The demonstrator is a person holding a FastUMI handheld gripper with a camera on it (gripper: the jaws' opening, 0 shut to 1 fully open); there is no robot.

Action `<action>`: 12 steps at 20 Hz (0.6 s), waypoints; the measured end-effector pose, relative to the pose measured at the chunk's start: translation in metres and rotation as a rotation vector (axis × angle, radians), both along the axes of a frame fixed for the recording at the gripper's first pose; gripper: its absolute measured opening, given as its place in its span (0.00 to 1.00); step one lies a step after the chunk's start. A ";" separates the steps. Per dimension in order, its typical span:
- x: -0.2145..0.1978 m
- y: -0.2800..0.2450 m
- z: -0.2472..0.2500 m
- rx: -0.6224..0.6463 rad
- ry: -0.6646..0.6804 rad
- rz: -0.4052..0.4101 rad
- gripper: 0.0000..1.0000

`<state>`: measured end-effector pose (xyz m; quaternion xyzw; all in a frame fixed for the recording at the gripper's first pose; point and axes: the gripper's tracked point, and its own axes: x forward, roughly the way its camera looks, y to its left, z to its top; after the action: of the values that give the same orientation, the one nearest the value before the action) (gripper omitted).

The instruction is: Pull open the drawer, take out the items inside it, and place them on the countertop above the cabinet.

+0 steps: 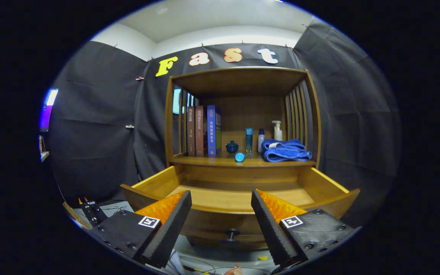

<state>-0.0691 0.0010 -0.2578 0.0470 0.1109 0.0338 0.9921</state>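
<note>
Tongs [221, 225] stand spread wide and empty, short of the drawer [239, 198], which is pulled out beneath the surface [243, 162]. Its visible floor shows bare wood; anything at the near end is hidden behind the front panel. Judged stiff and heavy, the drawer is best taken by the round knob [232, 233], which sits low between your fingers. On the surface rest a folded blue towel [285, 150], soft; slim bottles [249, 140], likely light and tippy; and a small blue cap [240, 157].
</note>
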 end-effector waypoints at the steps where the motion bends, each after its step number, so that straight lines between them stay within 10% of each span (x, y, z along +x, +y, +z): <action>1: 0.000 -0.003 -0.009 0.013 0.013 -0.015 0.99; 12: 0.001 -0.015 -0.049 -0.085 0.112 -0.113 0.97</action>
<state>-0.0680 -0.0139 -0.3063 0.0130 0.1649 -0.0296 0.9858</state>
